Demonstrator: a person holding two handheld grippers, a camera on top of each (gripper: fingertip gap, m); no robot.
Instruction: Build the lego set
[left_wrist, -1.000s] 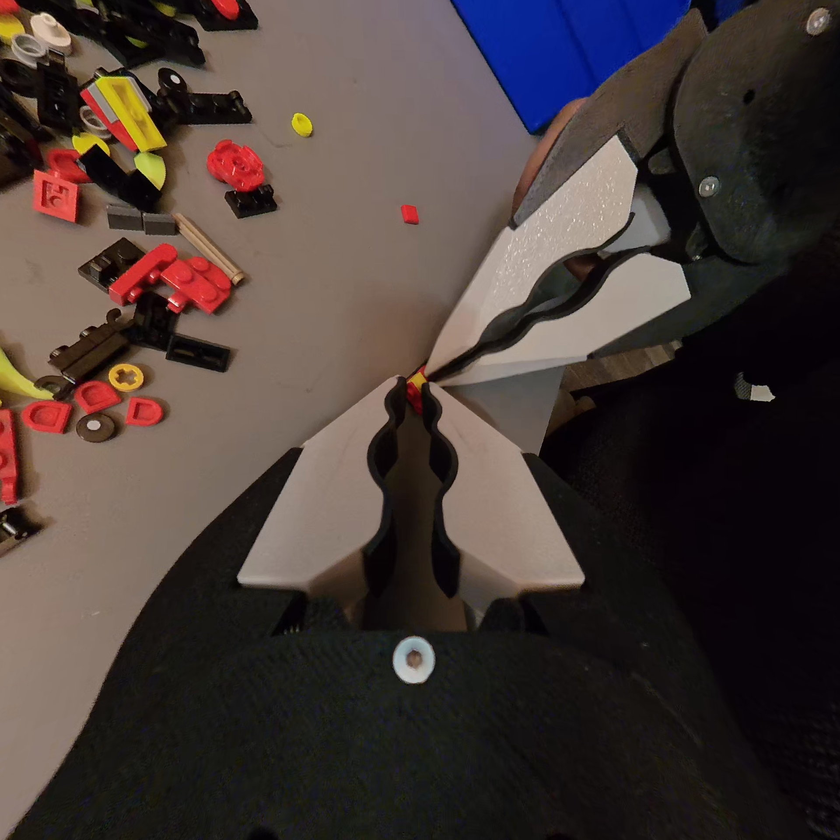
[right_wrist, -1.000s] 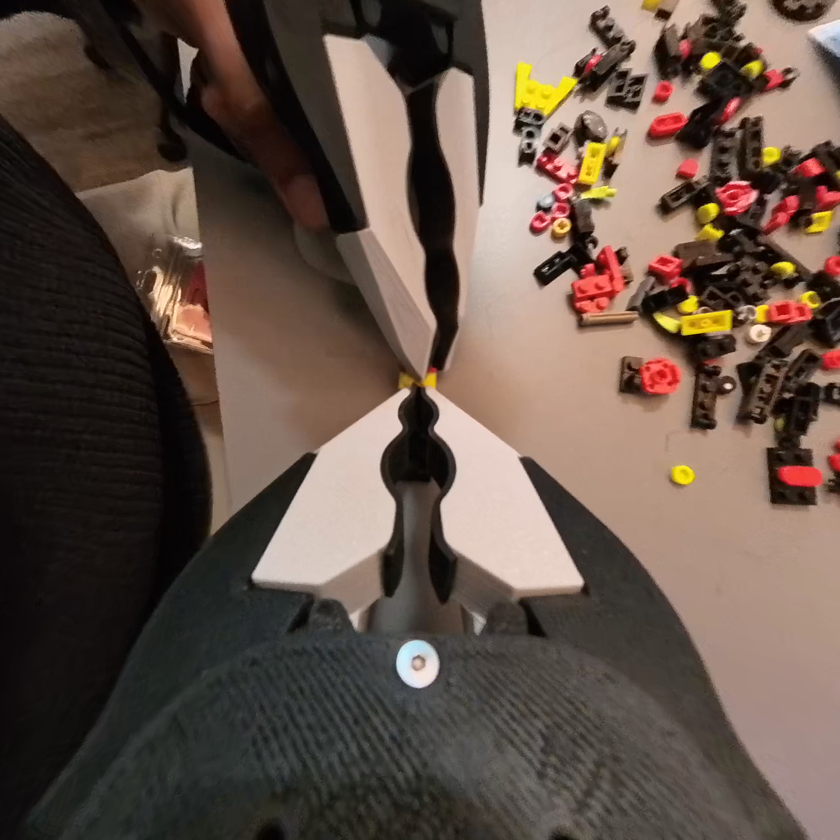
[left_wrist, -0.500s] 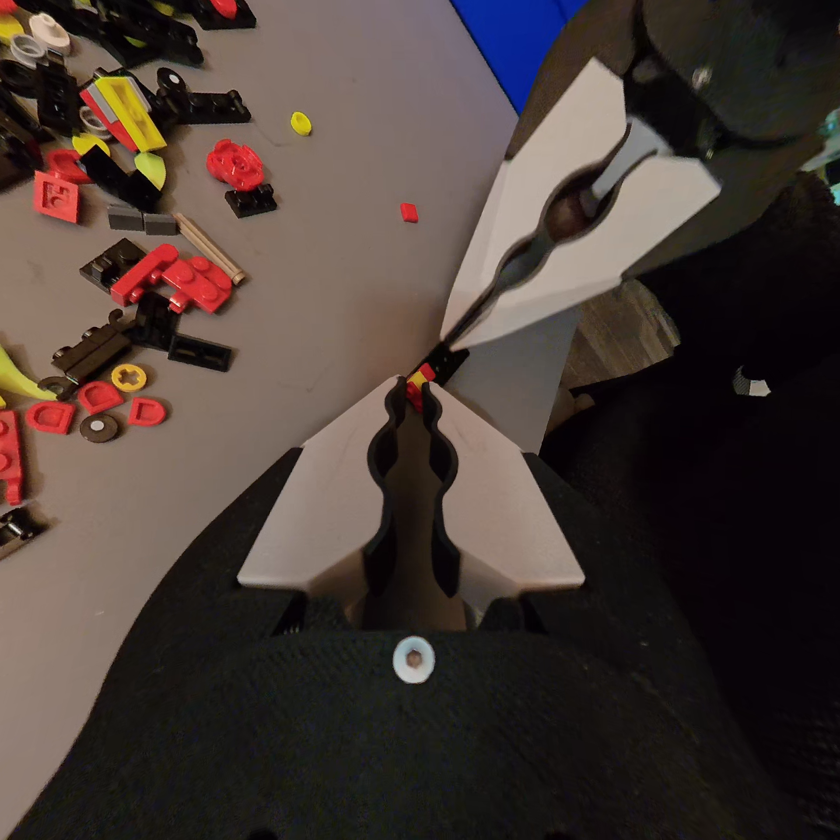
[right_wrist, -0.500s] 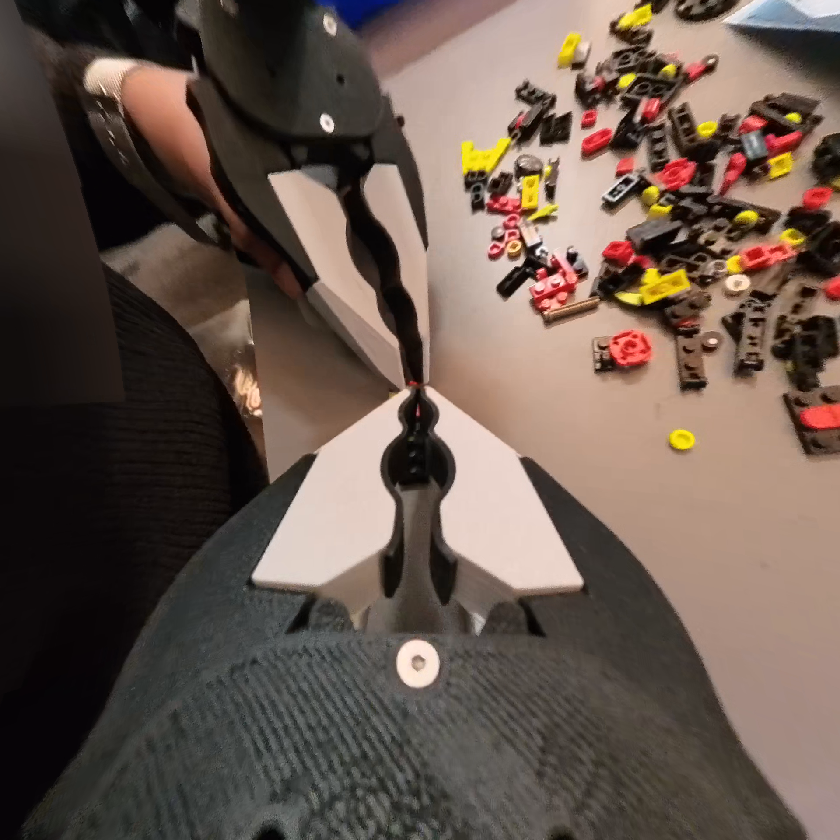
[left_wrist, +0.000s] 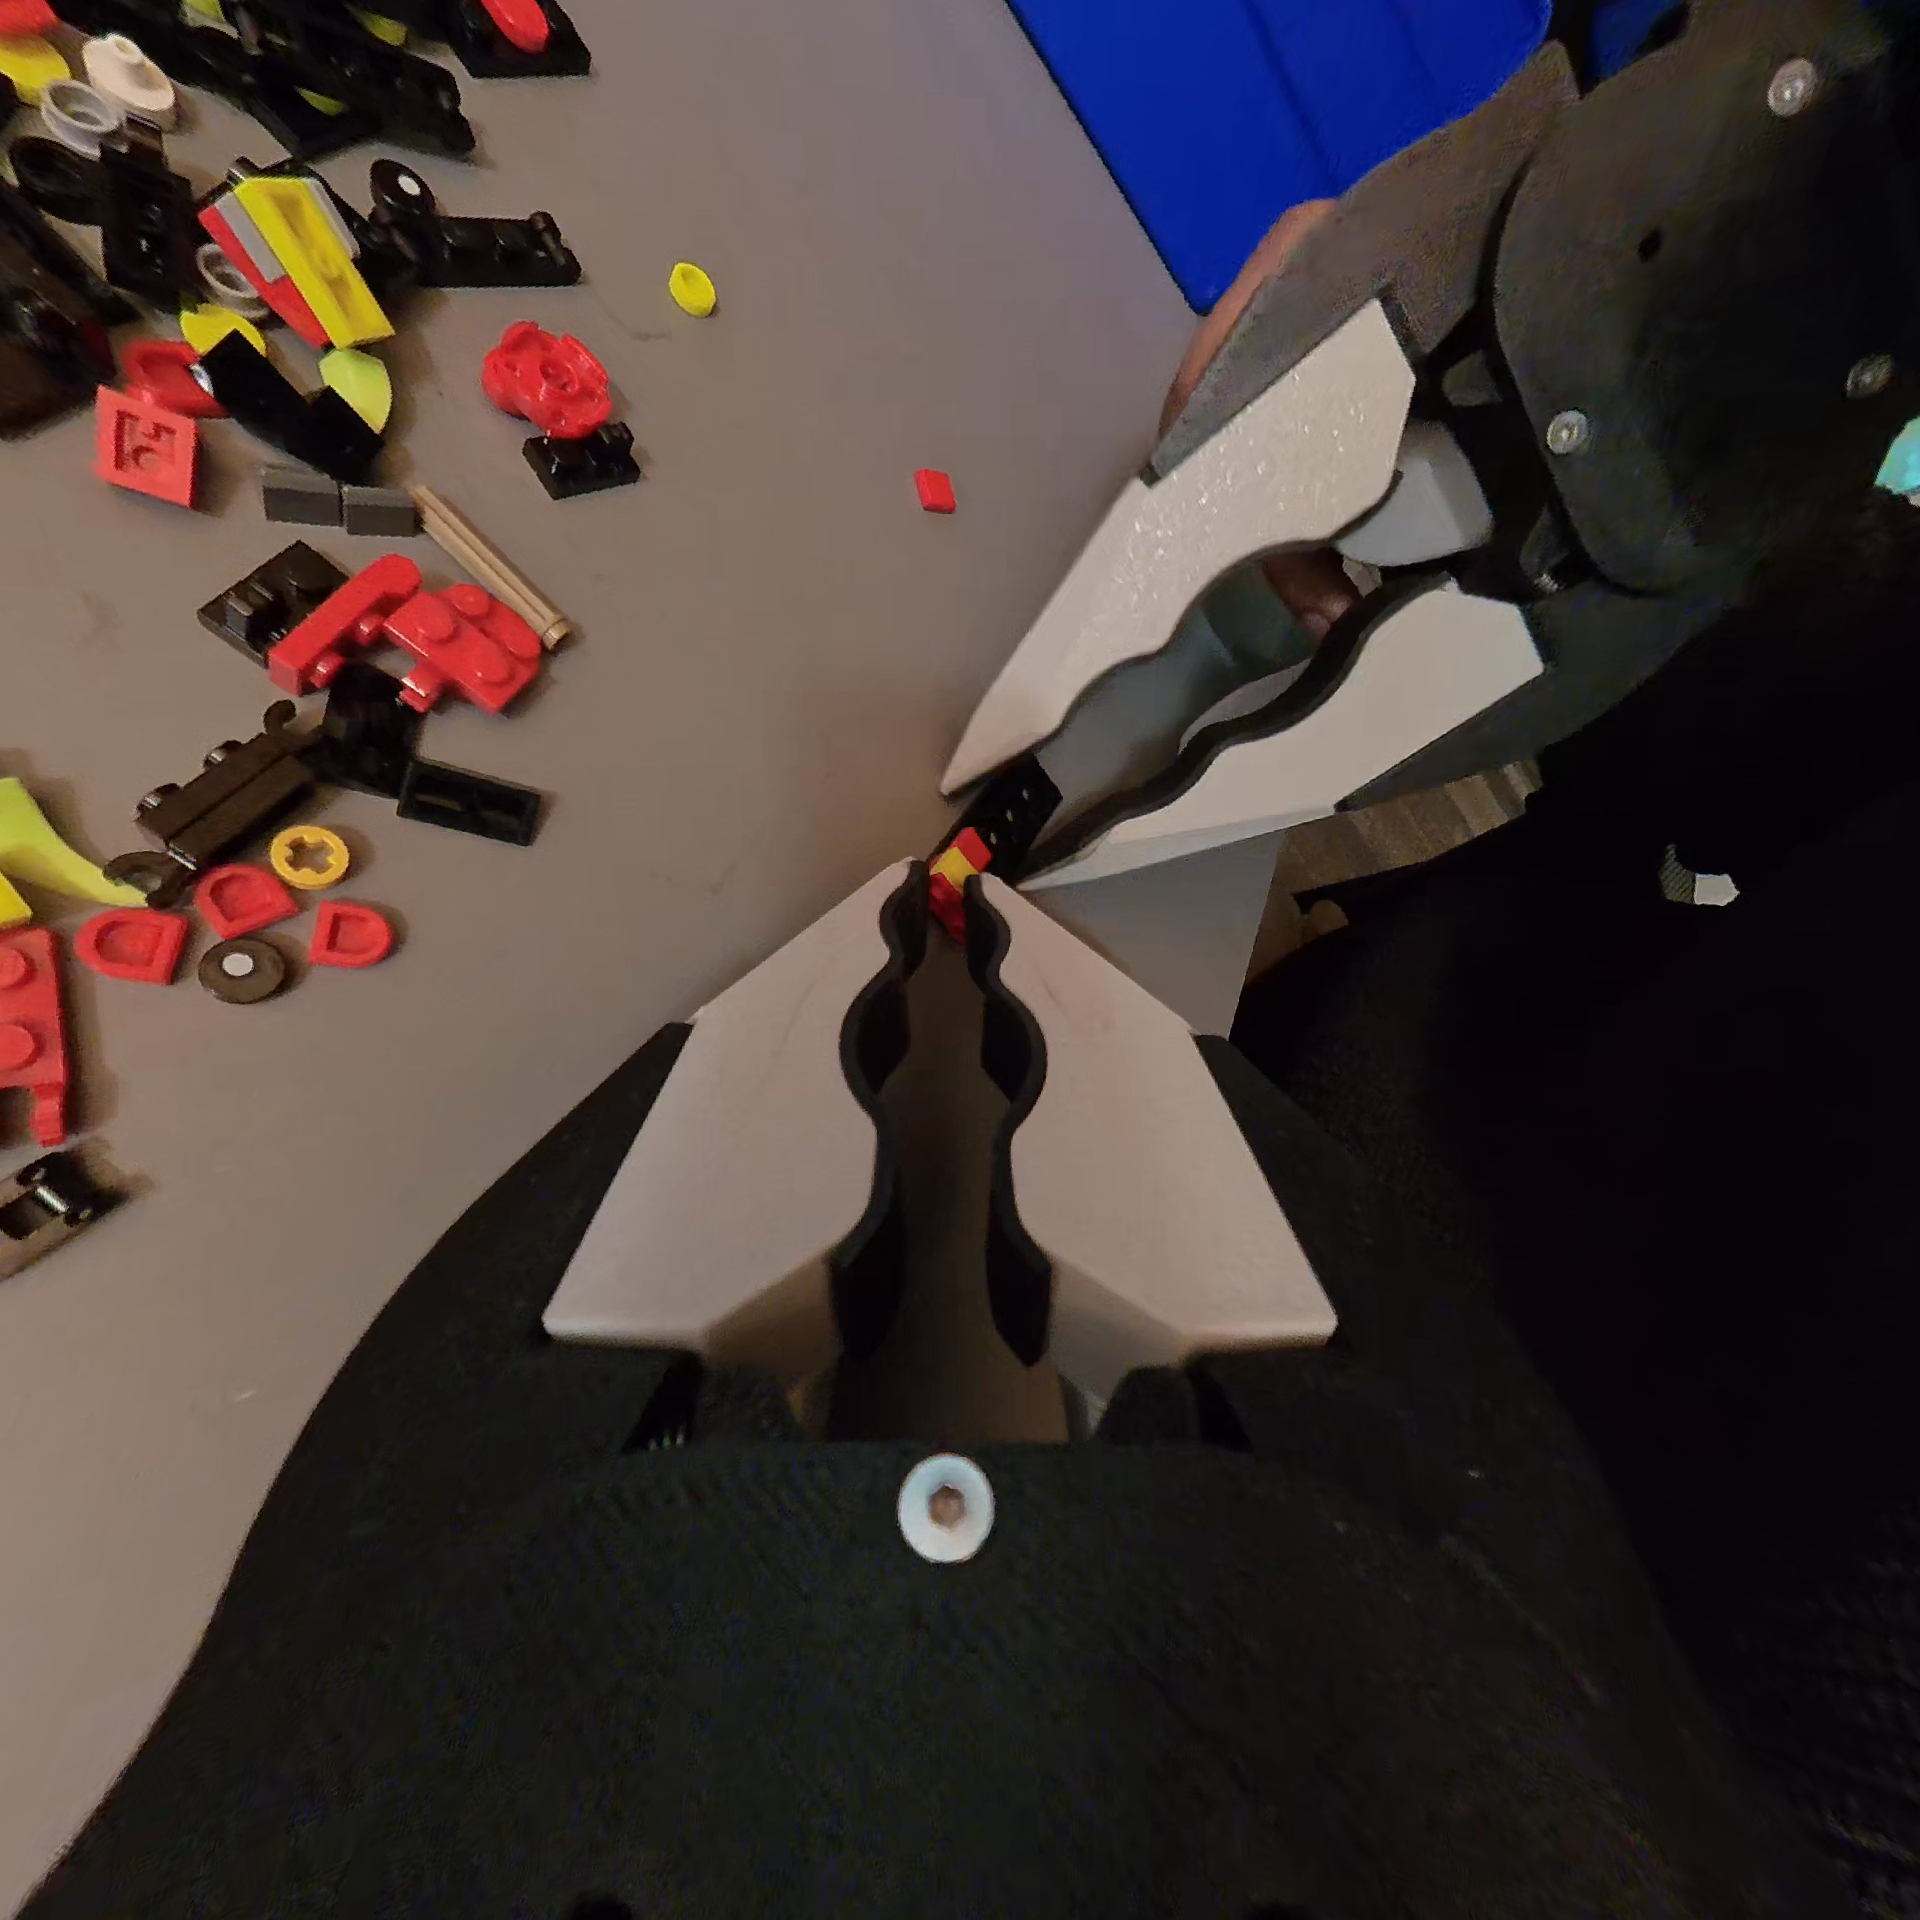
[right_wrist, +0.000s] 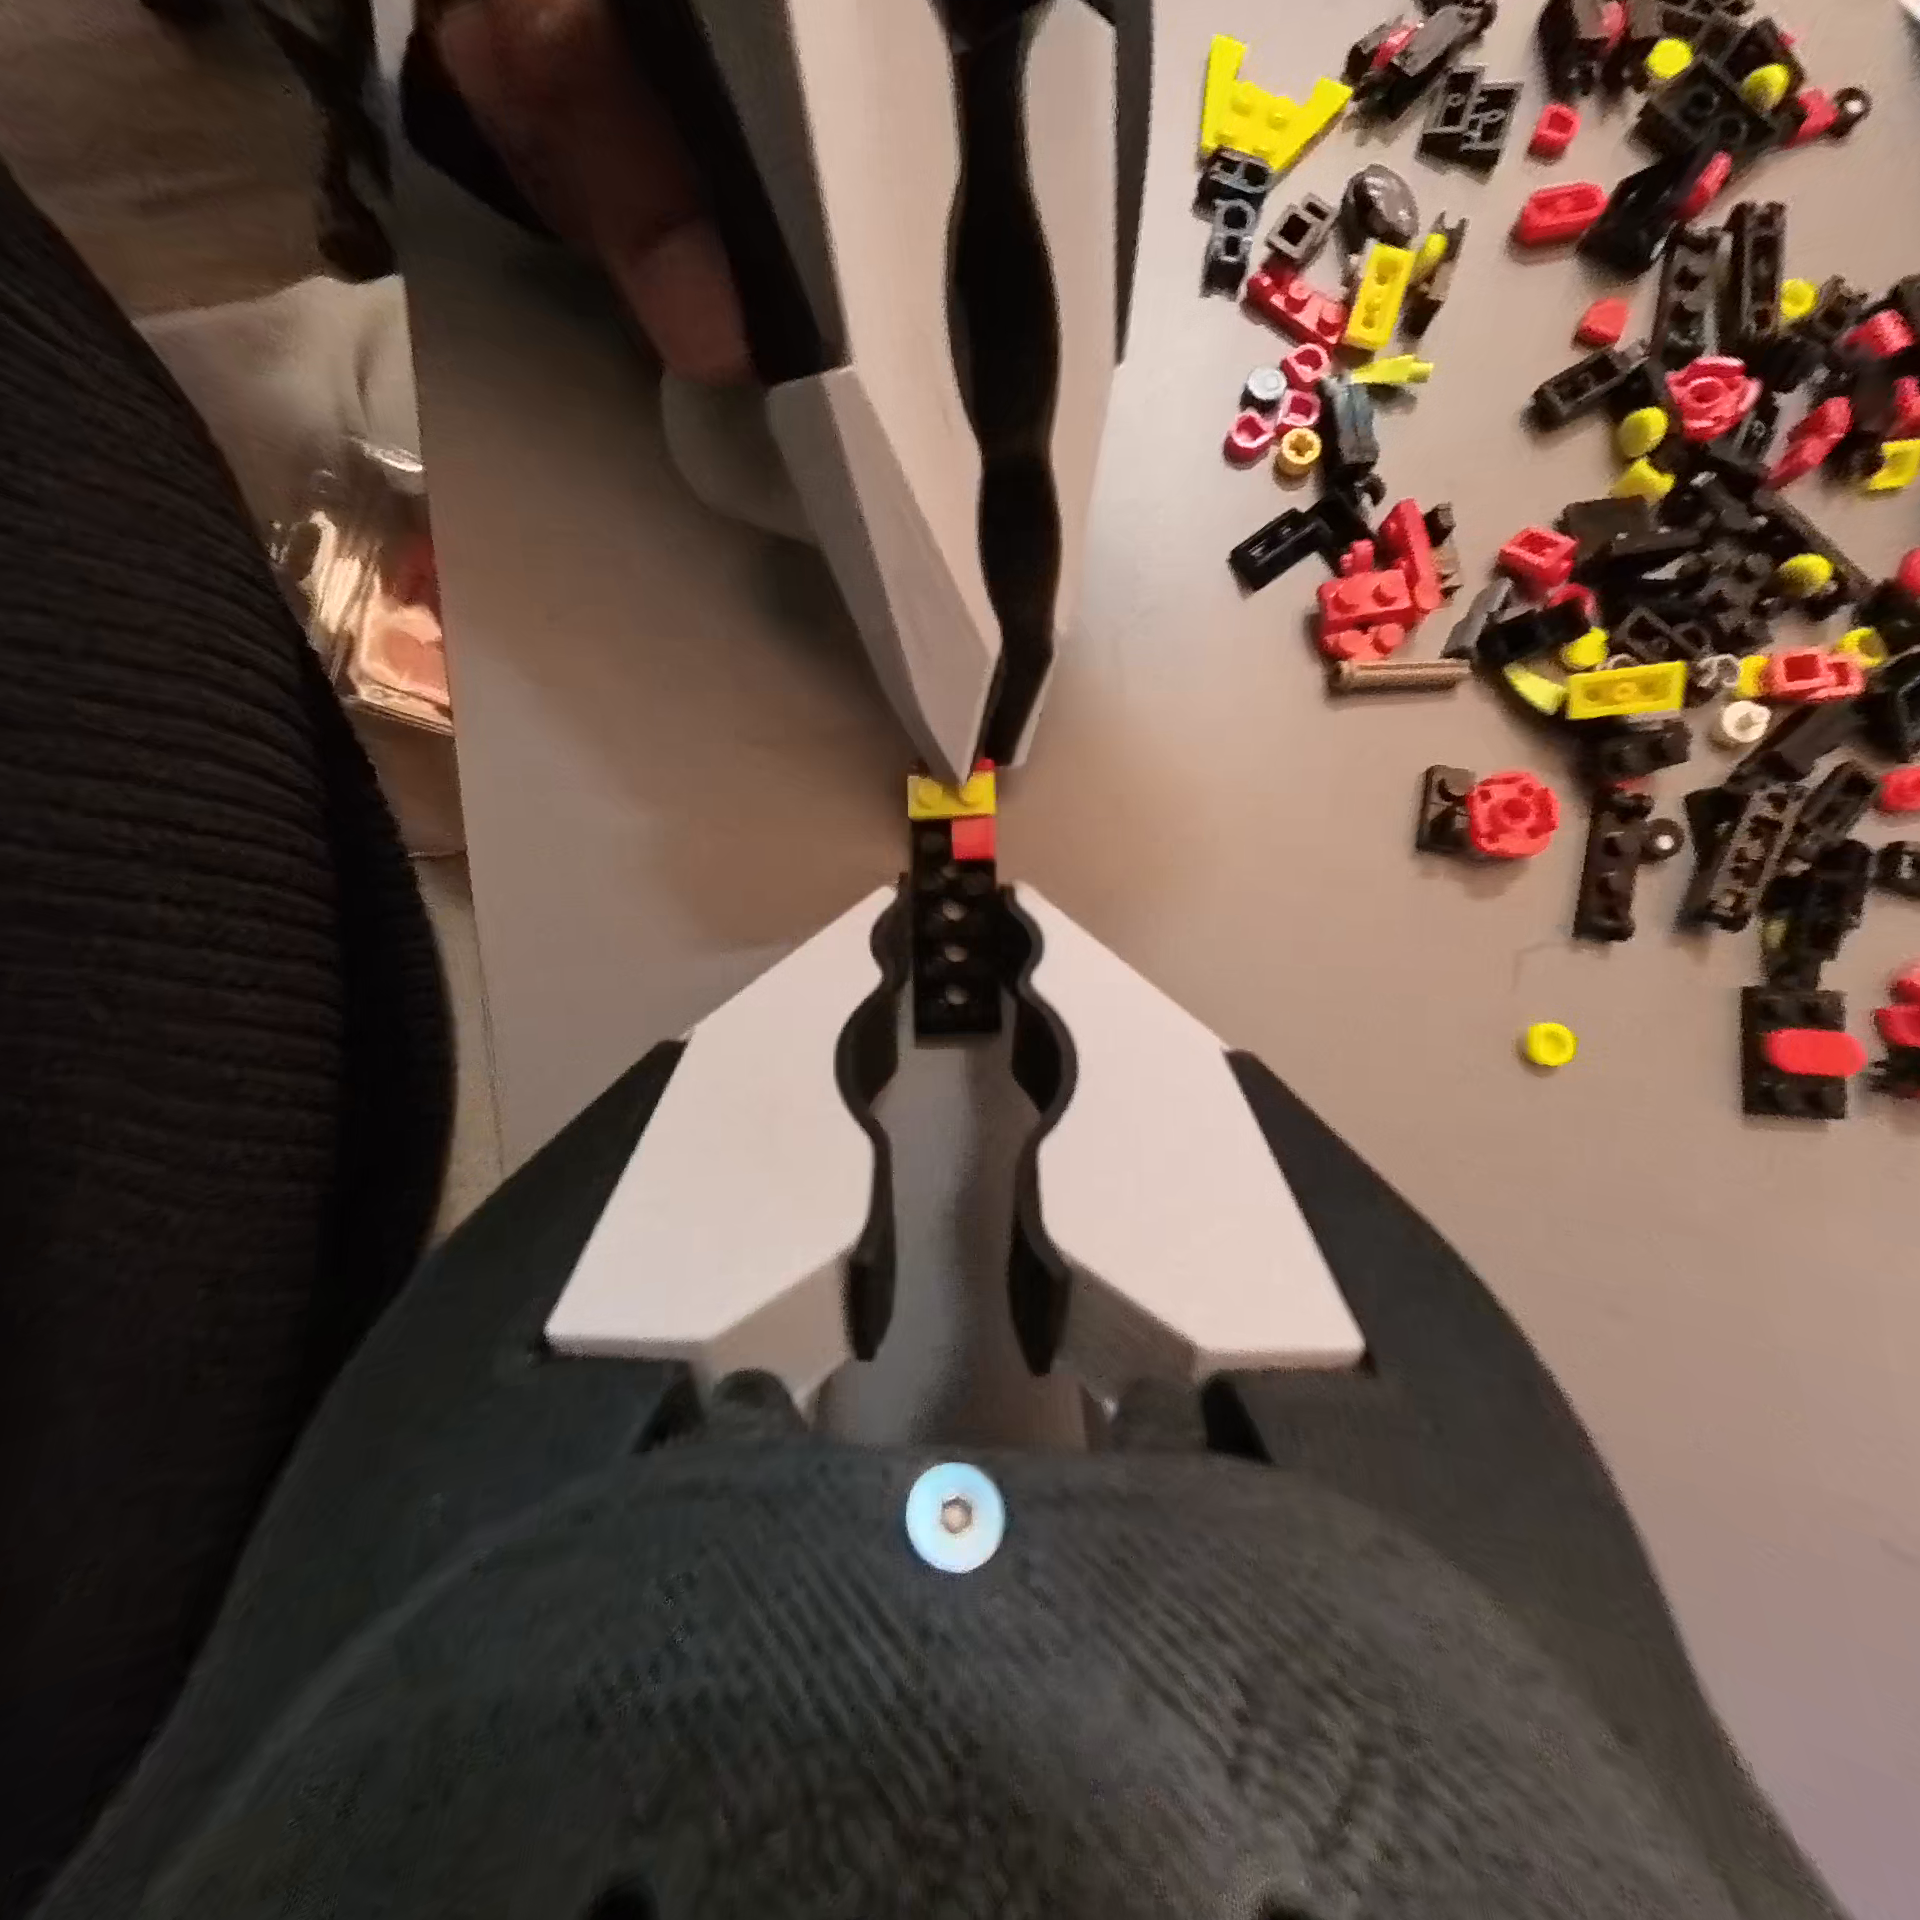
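Left gripper (left_wrist: 943, 896): its two grey fingers are nearly closed, pinching the red-and-yellow end of a small lego assembly (left_wrist: 961, 868) at the very tips. In the right wrist view the same gripper (right_wrist: 1000, 753) comes down from the top of the frame, tips on the yellow plate.

Right gripper (right_wrist: 951, 914): fingers a little way apart, clamped on either side of a black studded plate (right_wrist: 954, 961) that lies lengthwise between them. In the left wrist view this gripper (left_wrist: 1003, 808) reaches in from the upper right, the black plate showing between its tips.

Lego assembly: held in the air between the two grippers, above the near edge of the table – black plate at one end, a yellow plate (right_wrist: 951, 798) and a small red piece (right_wrist: 972, 837) at the other.

Table (left_wrist: 831, 260): grey surface, below and beyond the grippers.

Loose pieces (right_wrist: 1662, 520): a scatter of black, red and yellow parts, well apart from the held assembly – on the left in the left wrist view, on the right in the right wrist view.

Single red tile (left_wrist: 934, 490): lying alone on the table, between the scatter and the grippers.

Blue sheet (left_wrist: 1268, 114): at the far edge of the table.
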